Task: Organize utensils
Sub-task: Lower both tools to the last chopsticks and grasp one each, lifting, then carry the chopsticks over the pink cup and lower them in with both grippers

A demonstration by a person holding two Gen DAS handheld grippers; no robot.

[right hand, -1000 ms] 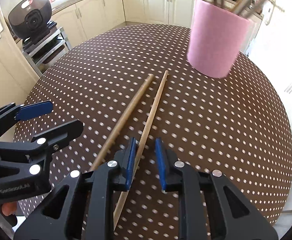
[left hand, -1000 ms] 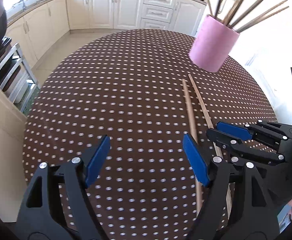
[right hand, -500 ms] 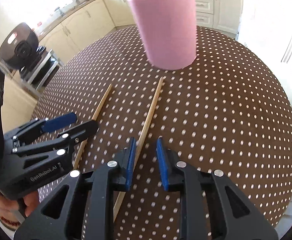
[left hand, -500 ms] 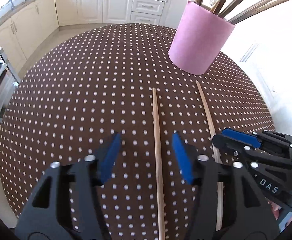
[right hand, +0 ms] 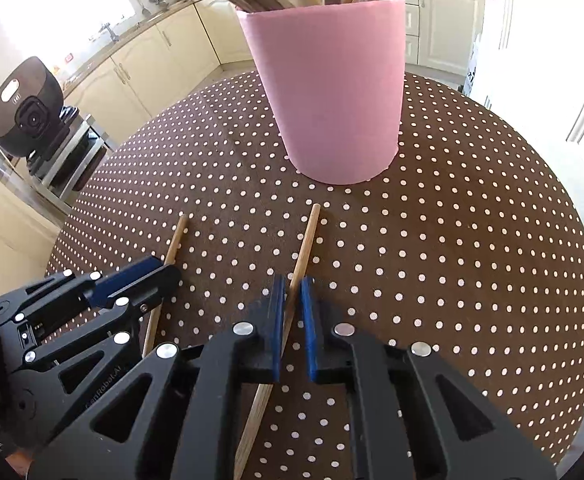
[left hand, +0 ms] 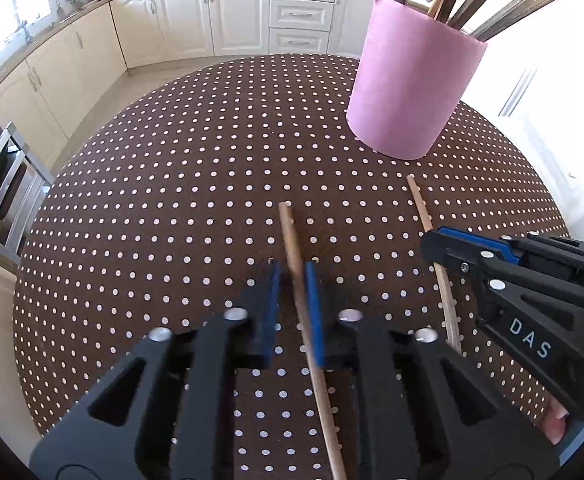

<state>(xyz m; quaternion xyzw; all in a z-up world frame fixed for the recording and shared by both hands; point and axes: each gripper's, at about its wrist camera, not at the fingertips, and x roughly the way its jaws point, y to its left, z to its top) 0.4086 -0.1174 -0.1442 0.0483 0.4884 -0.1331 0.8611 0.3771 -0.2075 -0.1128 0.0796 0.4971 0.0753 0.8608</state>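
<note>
A round surface (left hand: 139,208) covered in brown cloth with white dots is filling both wrist views, with cream kitchen cabinets (left hand: 227,8) behind it.

In the left wrist view, the left tongs (left hand: 292,308) are sitting at six o'clock, their blue pads having just been closing, and are now pinching the left chopstick (left hand: 289,236), a pale wooden stick lying on the cloth and pointing towards twelve o'clock. Just to its right the right chopstick (left hand: 422,208) is lying roughly parallel, well apart from the first. The right tongs (left hand: 452,246) are reaching in from three o'clock and are closed on that second stick. At one o'clock a pink utensil holder (left hand: 408,92) is standing upright near the far tips of both sticks, with several long wooden utensils (left hand: 492,12) leaning out of its mouth.

In the right wrist view, a dark round appliance (right hand: 23,108) is sitting on a metal rack at nine o'clock beyond the surface edge. The left tongs (right hand: 159,276) are coming in from eight o'clock, gripping their chopstick (right hand: 177,236). The right tongs (right hand: 289,324) at six o'clock are clamping narrowly on the right chopstick (right hand: 308,236). The pink holder (right hand: 332,92) is standing at twelve o'clock, just beyond the stick's tip.
</note>
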